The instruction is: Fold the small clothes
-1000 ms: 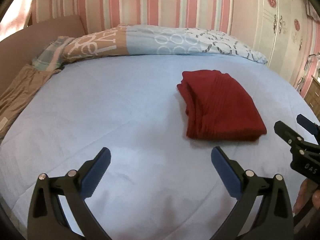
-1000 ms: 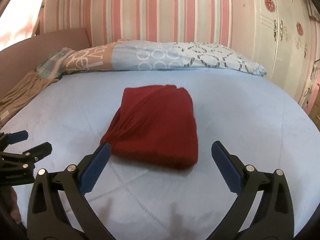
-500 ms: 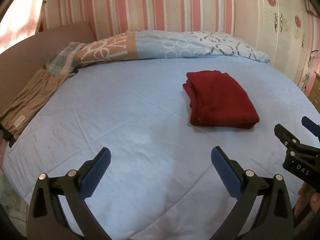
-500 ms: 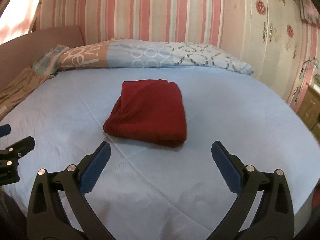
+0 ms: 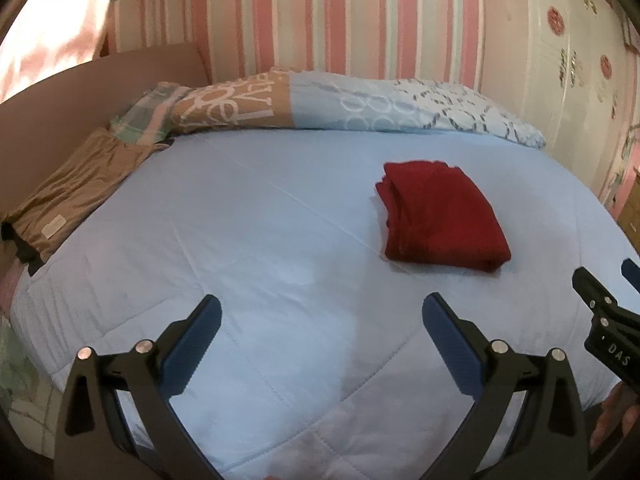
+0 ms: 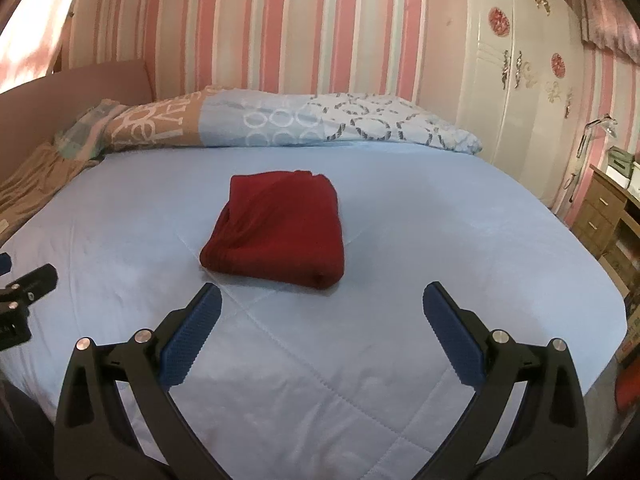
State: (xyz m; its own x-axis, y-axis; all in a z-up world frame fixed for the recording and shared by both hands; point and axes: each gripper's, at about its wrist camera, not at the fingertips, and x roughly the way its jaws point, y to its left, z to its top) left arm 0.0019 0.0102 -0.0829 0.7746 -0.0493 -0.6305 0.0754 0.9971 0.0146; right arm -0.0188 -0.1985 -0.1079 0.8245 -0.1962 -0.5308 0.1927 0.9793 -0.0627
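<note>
Beyond right gripper [image 6: 320, 316] lies folded red garment [image 6: 276, 232].

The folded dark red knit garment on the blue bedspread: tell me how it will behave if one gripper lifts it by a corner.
The folded dark red knit garment is soft ribbed cloth, so it would probably go limp. Its stacked layers lie loose at one edge, so the fold would likely fall open. It looks light and unlikely to slip.

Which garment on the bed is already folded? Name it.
The red garment, a neat folded stack mid-bed. The brown garment lies spread at the bed's left edge beside the pillow.
</note>
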